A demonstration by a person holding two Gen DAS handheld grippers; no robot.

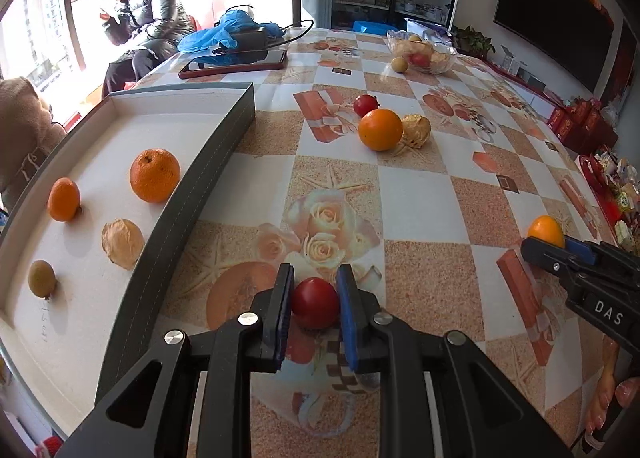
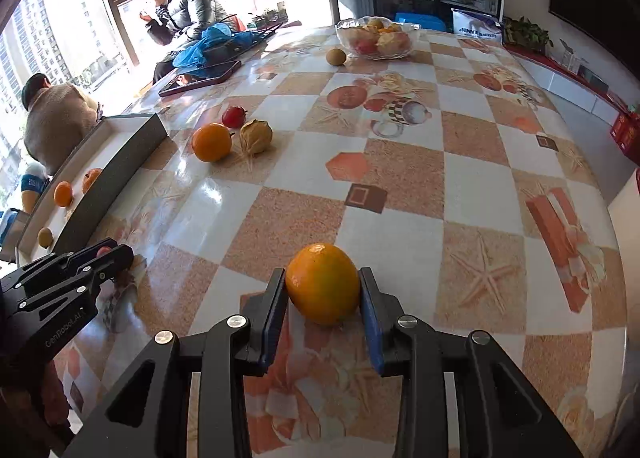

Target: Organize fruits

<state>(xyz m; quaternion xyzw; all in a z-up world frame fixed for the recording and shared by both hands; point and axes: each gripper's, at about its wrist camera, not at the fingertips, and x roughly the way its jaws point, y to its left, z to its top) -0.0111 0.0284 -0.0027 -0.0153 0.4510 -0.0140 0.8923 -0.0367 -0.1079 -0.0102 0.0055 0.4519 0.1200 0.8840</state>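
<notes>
Fruits gripped for transfer: small red round fruit [image 1: 315, 302] clamped in left tool [image 1: 314, 290], orange citrus [image 2: 322, 283] in right tool [image 2: 323, 290]; grey-walled white tray [image 1: 208, 161] alongside, half filled.

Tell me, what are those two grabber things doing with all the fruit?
They're sorting fruit into the tray. The left gripper is shut on a small red fruit, and the right gripper is shut on an orange. Four fruits already sit in the tray. Three more wait together on the table.
</notes>
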